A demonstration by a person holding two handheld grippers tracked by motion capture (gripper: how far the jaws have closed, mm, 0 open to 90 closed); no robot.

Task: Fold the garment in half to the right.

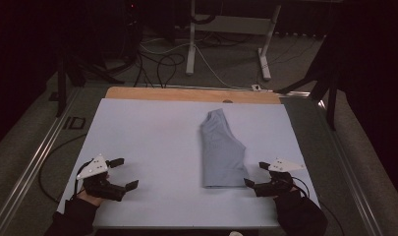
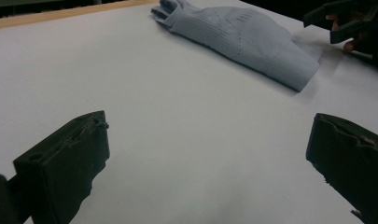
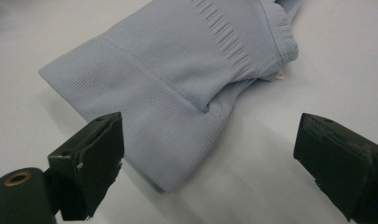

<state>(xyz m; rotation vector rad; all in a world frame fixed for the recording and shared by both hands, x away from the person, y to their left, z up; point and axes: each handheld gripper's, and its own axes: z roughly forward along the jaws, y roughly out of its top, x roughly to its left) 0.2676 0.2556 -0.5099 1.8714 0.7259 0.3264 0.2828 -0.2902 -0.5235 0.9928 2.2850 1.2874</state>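
Both tongs have jaws apart, holding nothing. Left gripper rests low at the near left of the white sheet, well apart from the garment; bare sheet lies between them. Right gripper sits just beside the garment's near right corner, its ribbed hem in front of one jaw. Garment is pale blue, folded, lying flat right of the sheet's centre. Wooden table edge shows beyond the sheet. Floor behind: cables and a white desk frame. Metal rail runs along the left.
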